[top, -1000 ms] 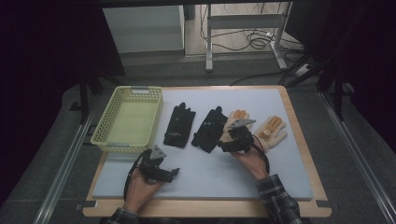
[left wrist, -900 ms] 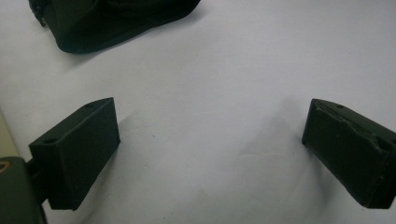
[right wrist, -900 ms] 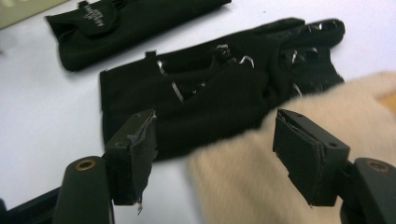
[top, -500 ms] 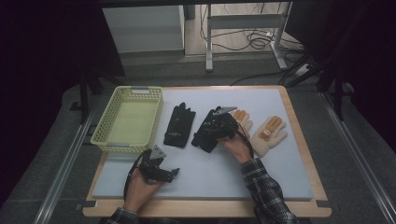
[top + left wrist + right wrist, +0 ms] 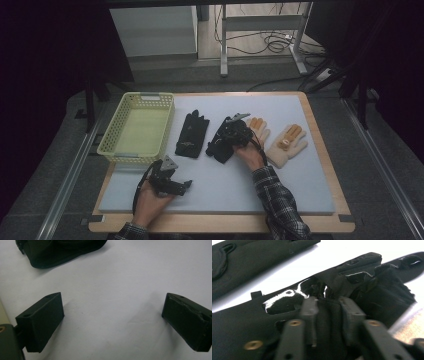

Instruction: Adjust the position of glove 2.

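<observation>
Presently, entries run from the near edge outward.

Left gripper (image 5: pixel 172 184): rests on the grey mat (image 5: pixel 300 180) near the person's edge, jaws spread wide with bare mat between them; holds nothing.

Right gripper (image 5: pixel 231 136): a second ago it hovered over the tan gloves; it has since crossed toward the left gripper's side and come down on the black glove (image 5: pixel 220 145). Its jaws have just been closing, and in the right gripper view a fold of black fabric (image 5: pixel 329 315) sits pinched between the pads, so it is clamped on that glove.

Meaning for the work: likely the pick is made; lifting and carrying to the basket (image 5: pixel 137 150) appears to remain.

Black glove, appearance: dark cloth with glossy patches on palm and fingers, bunched up under the jaws, lying flat otherwise.

Second black glove (image 5: pixel 192 134): just beyond the gripped one toward the basket, flat, untouched.

Tan gloves (image 5: pixel 286 145): on the far side of the right gripper from the basket, one touching the hand, one apart.

Basket: pale green mesh, beyond the left gripper, nothing inside.
</observation>
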